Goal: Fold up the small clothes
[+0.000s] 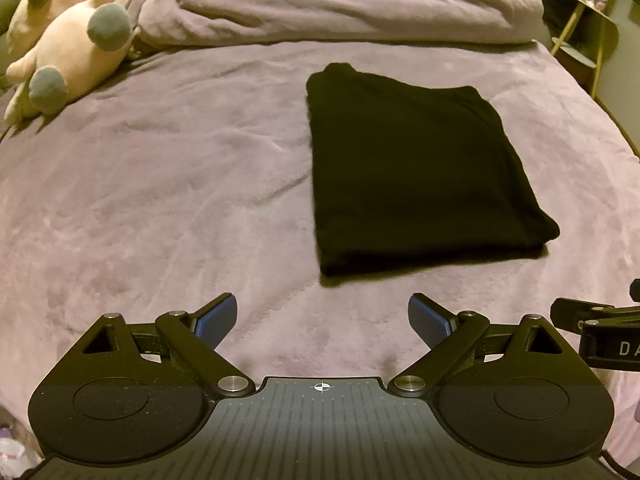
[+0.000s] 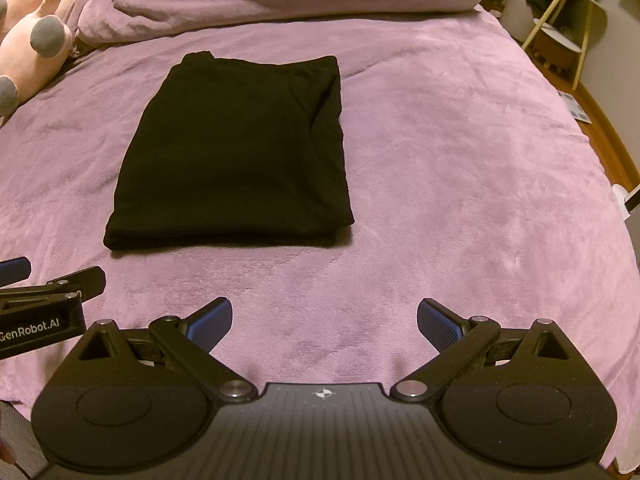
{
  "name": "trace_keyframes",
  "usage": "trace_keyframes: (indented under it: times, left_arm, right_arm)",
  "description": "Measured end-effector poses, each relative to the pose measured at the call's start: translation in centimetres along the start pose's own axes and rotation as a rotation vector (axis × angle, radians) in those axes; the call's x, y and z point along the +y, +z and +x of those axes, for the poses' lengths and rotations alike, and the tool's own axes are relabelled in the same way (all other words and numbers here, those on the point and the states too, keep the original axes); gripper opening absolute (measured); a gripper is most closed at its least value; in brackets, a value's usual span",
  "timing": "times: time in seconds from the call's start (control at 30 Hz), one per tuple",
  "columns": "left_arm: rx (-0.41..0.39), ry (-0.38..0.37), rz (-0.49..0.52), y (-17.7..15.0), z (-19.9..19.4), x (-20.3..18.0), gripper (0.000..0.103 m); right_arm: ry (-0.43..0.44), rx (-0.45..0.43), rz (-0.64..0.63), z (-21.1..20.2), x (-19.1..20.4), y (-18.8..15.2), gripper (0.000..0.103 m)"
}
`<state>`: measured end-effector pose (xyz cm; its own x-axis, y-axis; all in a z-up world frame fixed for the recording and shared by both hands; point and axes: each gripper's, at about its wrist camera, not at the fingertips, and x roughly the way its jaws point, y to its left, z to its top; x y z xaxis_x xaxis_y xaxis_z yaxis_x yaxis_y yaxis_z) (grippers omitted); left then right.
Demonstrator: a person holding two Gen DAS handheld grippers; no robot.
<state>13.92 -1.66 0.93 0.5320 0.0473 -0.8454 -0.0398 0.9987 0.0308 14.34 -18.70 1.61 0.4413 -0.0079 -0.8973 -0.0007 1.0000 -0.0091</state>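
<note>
Left wrist view shows the left hand-held gripper [image 1: 322, 320] low over the bed, with its two blue-padded fingers [image 1: 216, 318] spread wide apart and nothing between them. At the right edge of this view a part of the right hand-held gripper [image 1: 596, 330] comes in, close beside the left one. In the right wrist view the right hand-held gripper [image 2: 324, 322] also has its fingers [image 2: 438, 324] far apart and holds nothing; the left one appears at the left edge there, with a white label on its side.

Ahead of both lies the black garment [image 1: 416, 168], folded into a neat rectangle with several layers, flat on the purple blanket [image 1: 160, 184] that covers the bed. It is near the fingers but not touching them. From the left view it sits a little to the right of centre; from the right view [image 2: 236, 152] a little to the left, so it lies about between the two.

Farther back there is a bunched purple duvet [image 1: 340, 4] across the head of the bed, and pink plush toys [image 1: 76, 48] with grey feet rest at the far left. Beyond the right side of the bed stands a small shelf with yellow legs [image 2: 564, 20].
</note>
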Motion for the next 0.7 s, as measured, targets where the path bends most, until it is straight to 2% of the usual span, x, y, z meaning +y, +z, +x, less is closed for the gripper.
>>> trace_keyframes:
  times: [0.13,0.37,0.47,0.7]
  left_arm:
    - [-0.005,0.023,0.004,0.00,0.07,-0.03,0.097]
    - [-0.050,0.000,0.036,-0.18,-0.33,-0.13,0.097]
    - [-0.045,0.019,0.050,-0.17,-0.18,-0.38,0.097]
    - [-0.032,0.008,0.043,-0.17,-0.11,-0.18,0.097]
  right_arm:
    - [0.000,0.002,0.005,0.05,-0.09,-0.07,0.099]
    - [-0.004,0.008,0.012,0.16,-0.09,-0.03,0.099]
    - [-0.003,0.007,0.009,0.15,-0.12,-0.01,0.099]
    - [-0.006,0.008,0.011,0.12,-0.21,-0.07,0.099]
